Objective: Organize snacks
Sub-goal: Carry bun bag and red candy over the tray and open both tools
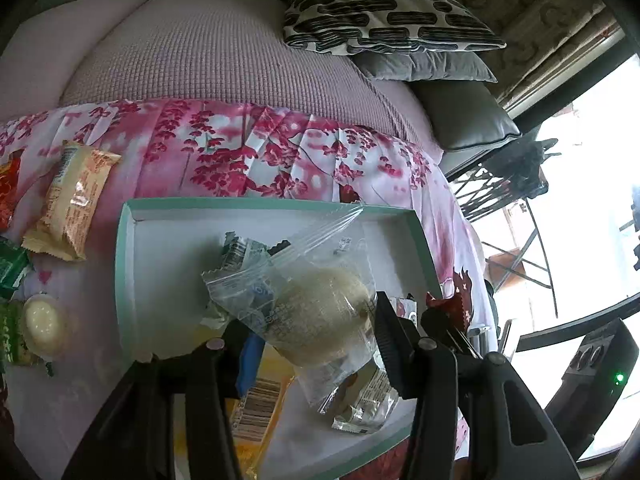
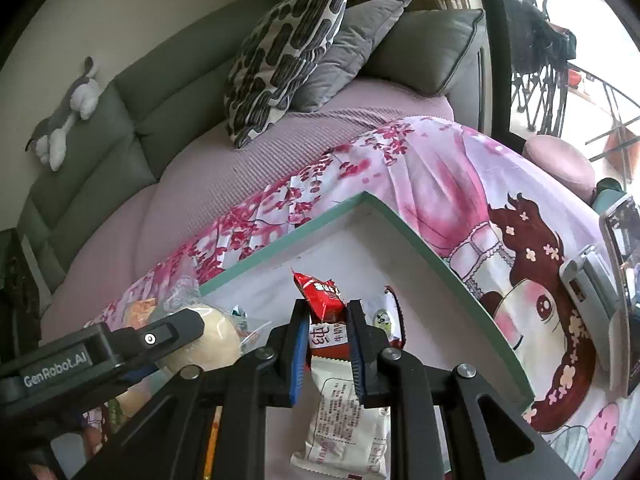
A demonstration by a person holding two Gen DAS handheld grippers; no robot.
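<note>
A shallow white box with a teal rim [image 1: 125, 256] lies on the pink flowered cloth; it shows in the right wrist view too [image 2: 404, 220]. My left gripper [image 1: 308, 324] is shut on a clear bag with a pale round bun [image 1: 320, 312], held over the box; the bun also shows in the right wrist view [image 2: 212, 340]. My right gripper [image 2: 326, 320] is shut on a small red snack packet [image 2: 322, 294] over the box. A white packet [image 2: 344, 412] lies below it. In the left wrist view the red packet [image 1: 450, 306] peeks past my right finger.
Loose snacks lie left of the box: an orange-and-cream packet [image 1: 72, 200], a round white cake [image 1: 42, 320], green packets [image 1: 12, 264]. A yellow packet [image 1: 256, 404] lies in the box. Sofa cushions [image 2: 280, 56] are behind. A phone on a stand [image 2: 620, 276] is at right.
</note>
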